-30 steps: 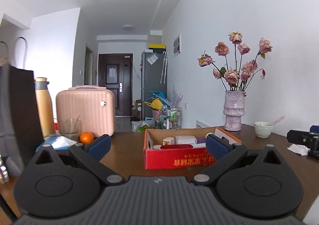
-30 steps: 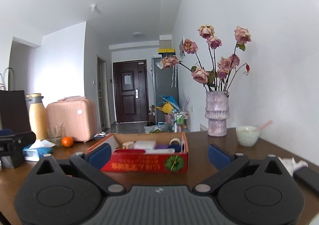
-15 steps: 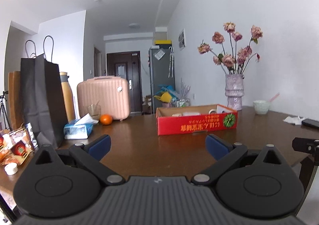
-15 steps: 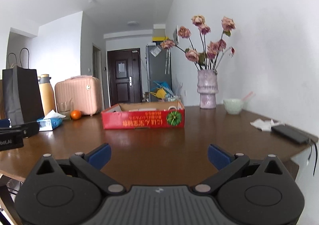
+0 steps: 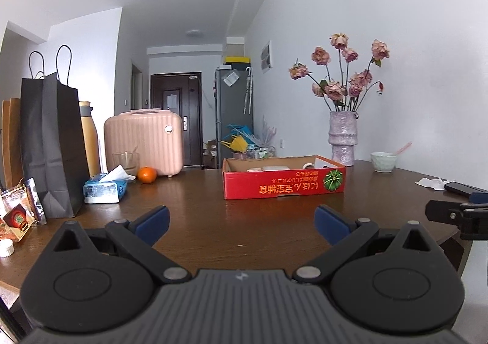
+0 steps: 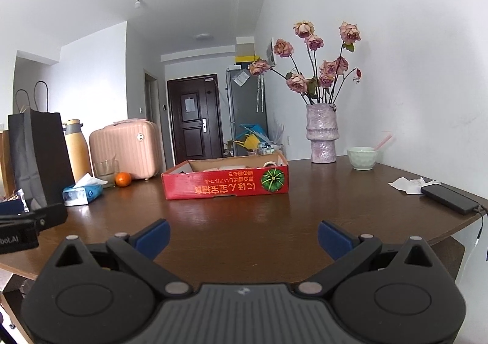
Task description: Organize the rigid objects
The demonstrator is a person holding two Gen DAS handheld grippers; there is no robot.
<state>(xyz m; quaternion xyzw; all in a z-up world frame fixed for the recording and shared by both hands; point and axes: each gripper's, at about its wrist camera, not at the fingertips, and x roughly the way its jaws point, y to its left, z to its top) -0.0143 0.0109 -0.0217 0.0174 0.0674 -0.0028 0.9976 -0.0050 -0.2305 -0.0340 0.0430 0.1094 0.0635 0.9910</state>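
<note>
A red cardboard box (image 5: 283,184) with small items inside stands on the brown table (image 5: 213,222); it also shows in the right wrist view (image 6: 225,184). My left gripper (image 5: 241,220) is open and empty, held back from the box above the table's near part. My right gripper (image 6: 242,237) is open and empty, also well short of the box. The box's contents are mostly hidden by its wall; a white cup rim (image 5: 308,165) shows.
On the left stand a black paper bag (image 5: 52,146), a tissue pack (image 5: 103,190), an orange (image 5: 147,175), a glass (image 5: 125,161) and a pink case (image 5: 145,143). A flower vase (image 6: 322,136), a bowl (image 6: 362,158), a crumpled tissue (image 6: 408,184) and a phone (image 6: 448,199) are on the right.
Both grippers have pulled back from the box toward the table's near edge; the box now looks smaller and farther. Both stay open.
</note>
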